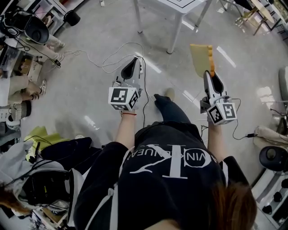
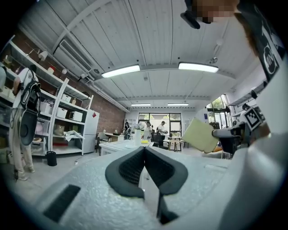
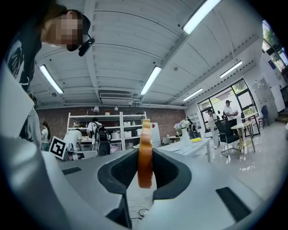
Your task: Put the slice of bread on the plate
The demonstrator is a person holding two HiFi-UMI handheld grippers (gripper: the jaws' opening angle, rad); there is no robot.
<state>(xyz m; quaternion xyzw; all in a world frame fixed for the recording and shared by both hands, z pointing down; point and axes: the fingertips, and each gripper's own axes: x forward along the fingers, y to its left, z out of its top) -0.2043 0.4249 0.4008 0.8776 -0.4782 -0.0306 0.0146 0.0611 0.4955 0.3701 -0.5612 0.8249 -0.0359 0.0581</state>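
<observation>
Gripping the slice of bread [image 1: 200, 58] by its lower edge, the right hand-held gripper [image 1: 210, 74] holds it upright at the upper right of the head view, above the grey floor [image 1: 90, 90]. In its own view the crust stands edge-on between the pads at frame centre. At centre left, the left hand-held gripper [image 1: 134, 63] has its jaws pressed together with nothing between them. A white worktop [image 1: 180, 5] stands at the top centre.
</observation>
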